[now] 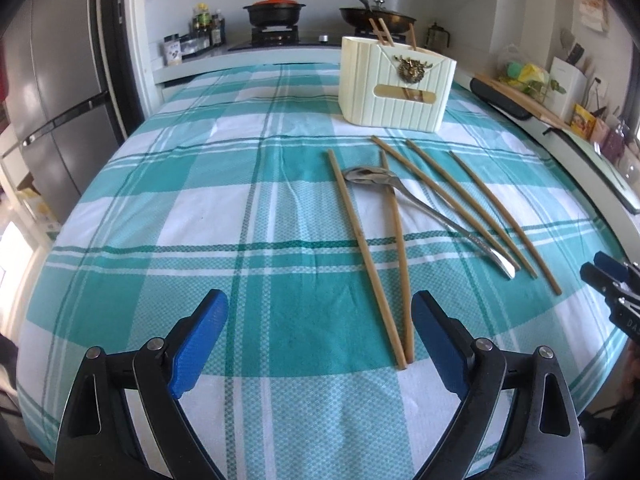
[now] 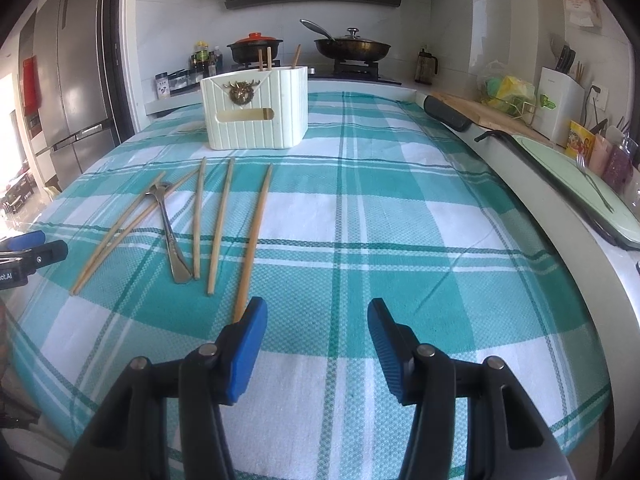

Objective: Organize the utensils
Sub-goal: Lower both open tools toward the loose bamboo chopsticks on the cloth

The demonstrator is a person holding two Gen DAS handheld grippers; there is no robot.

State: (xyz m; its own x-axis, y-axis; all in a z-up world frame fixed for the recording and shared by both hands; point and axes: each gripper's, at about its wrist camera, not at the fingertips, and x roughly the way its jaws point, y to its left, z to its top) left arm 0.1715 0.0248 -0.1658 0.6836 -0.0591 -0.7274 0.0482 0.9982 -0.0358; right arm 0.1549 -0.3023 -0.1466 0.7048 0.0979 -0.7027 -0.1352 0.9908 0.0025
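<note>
Five loose chopsticks and one spoon lie on your table in front of the cream holder, long axes running away from you toward it. Your left claw is nearer the leftmost pair: their near tips sit just inside its right pad, so the pair lies slightly right of centre. It stands wide open and grips nothing. Your right claw is half open and empty, the rightmost chopstick's near end hidden behind its left pad.

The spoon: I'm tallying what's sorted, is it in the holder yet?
Out: the spoon lies flat on the cloth among chopsticks, apart from the holder.
</note>
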